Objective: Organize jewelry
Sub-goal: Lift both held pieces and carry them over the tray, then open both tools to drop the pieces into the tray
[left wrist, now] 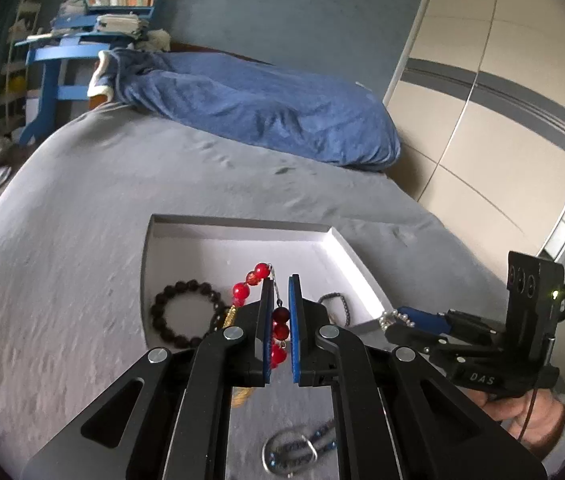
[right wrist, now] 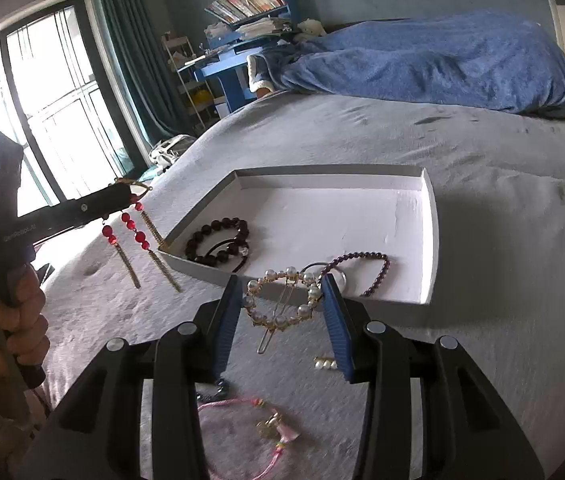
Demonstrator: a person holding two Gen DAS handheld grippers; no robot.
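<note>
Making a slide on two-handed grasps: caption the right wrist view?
Right gripper holds a pearl heart hair clip near the white tray; left gripper dangles red-bead tassel earrings.

Both wrist views sit low and close over the bed (left wrist: pixel 82 240), facing its head. They share the white tray (left wrist: pixel 338 240) (right wrist: pixel 430 248) and blue blanket (left wrist: pixel 266 116) (right wrist: pixel 442 64).

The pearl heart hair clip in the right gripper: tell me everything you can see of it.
The pearl heart hair clip is a heart-shaped ring of white pearl-like beads on a gold-coloured frame, with a thin metal clasp bar running down through its middle. It hangs between the fingers of the right gripper, off the grey bedspread, just short of the near wall of the white tray. One blue finger pad touches its right edge.
</note>
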